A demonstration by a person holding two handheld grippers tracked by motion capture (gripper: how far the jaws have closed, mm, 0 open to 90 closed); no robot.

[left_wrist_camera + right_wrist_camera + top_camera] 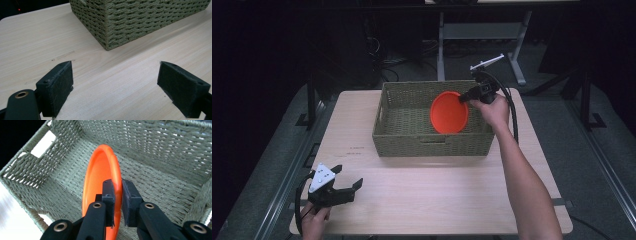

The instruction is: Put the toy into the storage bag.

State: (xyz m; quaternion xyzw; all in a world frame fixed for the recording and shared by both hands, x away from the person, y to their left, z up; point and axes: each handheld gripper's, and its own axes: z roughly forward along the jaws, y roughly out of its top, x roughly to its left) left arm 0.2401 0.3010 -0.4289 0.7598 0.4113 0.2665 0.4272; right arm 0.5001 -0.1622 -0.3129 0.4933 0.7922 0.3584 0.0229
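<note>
Bench (pixel 437 195) carries a woven basket (pixel 432 145) at its far middle. Inside it, the orange plate (pixel 448 114) hangs on edge, clamped by the right tongs (pixel 463 98); placing looks nearly done, only lowering and release remain. Left tongs (pixel 348 178) rest apart at the near left corner.

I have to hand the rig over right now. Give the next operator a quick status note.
Right gripper: shut on the rim of the orange plate, holding it on edge inside the basket.
Left gripper: open, holding nothing, low over the table near its front left corner.
Done: plate brought into the basket.
Left: likely lower the plate to the basket floor, let go, pull the right gripper out.
</note>
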